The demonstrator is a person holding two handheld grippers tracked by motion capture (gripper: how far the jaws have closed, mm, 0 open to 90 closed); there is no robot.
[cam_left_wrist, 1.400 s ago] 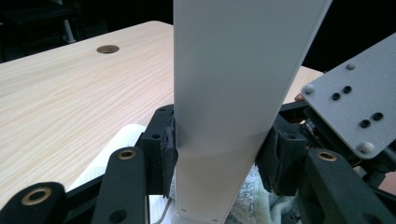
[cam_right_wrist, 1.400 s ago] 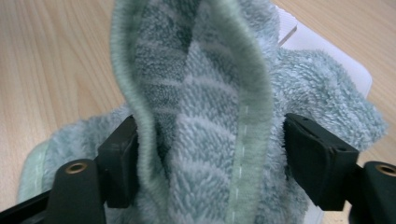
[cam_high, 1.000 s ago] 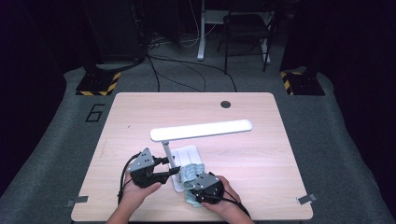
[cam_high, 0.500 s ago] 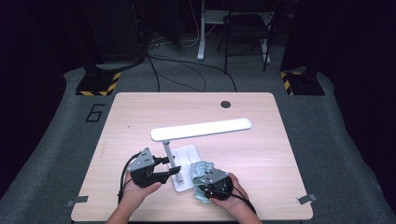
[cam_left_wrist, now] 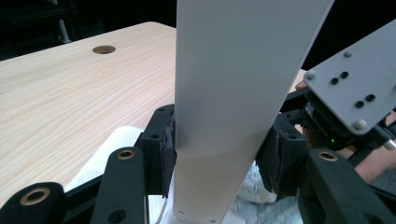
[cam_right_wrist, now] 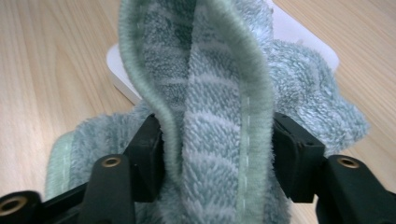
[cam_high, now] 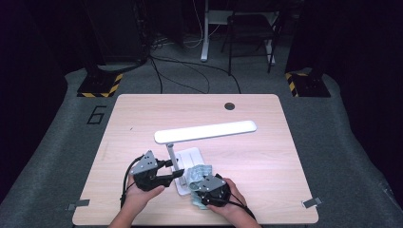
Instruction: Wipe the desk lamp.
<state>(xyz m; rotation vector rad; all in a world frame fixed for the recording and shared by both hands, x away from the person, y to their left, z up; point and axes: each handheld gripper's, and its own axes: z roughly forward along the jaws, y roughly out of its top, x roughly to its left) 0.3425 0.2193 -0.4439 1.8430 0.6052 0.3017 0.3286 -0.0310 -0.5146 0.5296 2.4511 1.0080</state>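
A white desk lamp stands near the table's front, with a long flat head (cam_high: 204,131), a thin stem (cam_high: 172,159) and a flat base (cam_high: 190,156). My left gripper (cam_high: 176,170) comes in from the left and is shut on the stem (cam_left_wrist: 233,93), one pad on each side (cam_left_wrist: 217,158). A pale green fluffy cloth (cam_high: 197,173) lies bunched on the base's near right corner. My right gripper (cam_high: 202,183) has a fold of that cloth (cam_right_wrist: 215,93) between its pads (cam_right_wrist: 217,154); its jaws have just been opening, and the pads still touch the fold.
The wooden table (cam_high: 266,156) has a round cable hole (cam_high: 230,106) at the back. Tape tabs mark its front corners. Beyond the table are a dark floor with cables, a chair (cam_high: 249,33) and yellow-black striped feet (cam_high: 97,85).
The right gripper has shifted slightly with the cloth over the lamp base's near corner. The left gripper and the lamp have stayed in place.
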